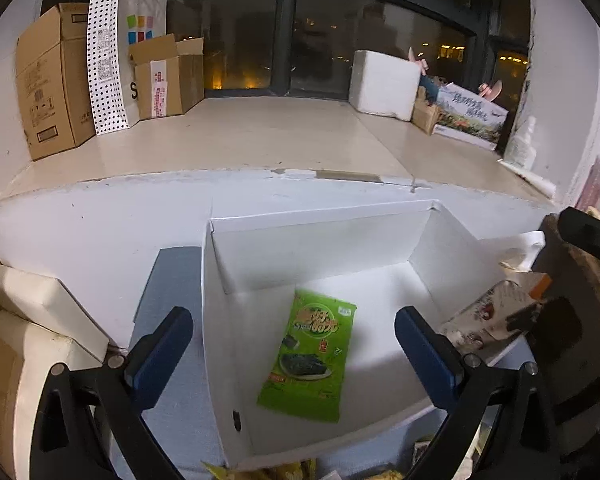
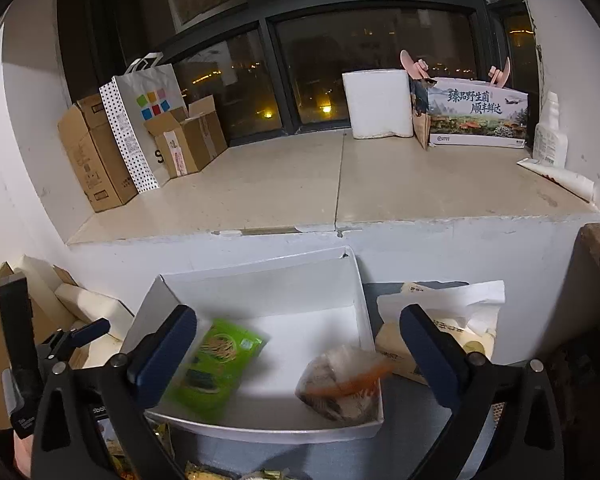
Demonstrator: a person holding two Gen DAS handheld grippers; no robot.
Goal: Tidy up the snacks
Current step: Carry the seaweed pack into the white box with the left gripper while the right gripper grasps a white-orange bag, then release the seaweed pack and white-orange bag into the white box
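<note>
Seaweed snack packet, green and flat (image 1: 310, 354), lies on the floor of the open white cardboard box (image 1: 320, 240), toward its near left. A clear-wrapped snack with an orange stripe (image 2: 342, 384) sits in the box's near right corner, blurred. Left gripper (image 1: 294, 354) and right gripper (image 2: 298, 360) both hover over the box, fingers spread wide, holding nothing. A tissue pack (image 2: 440, 320) lies just right of the box.
</note>
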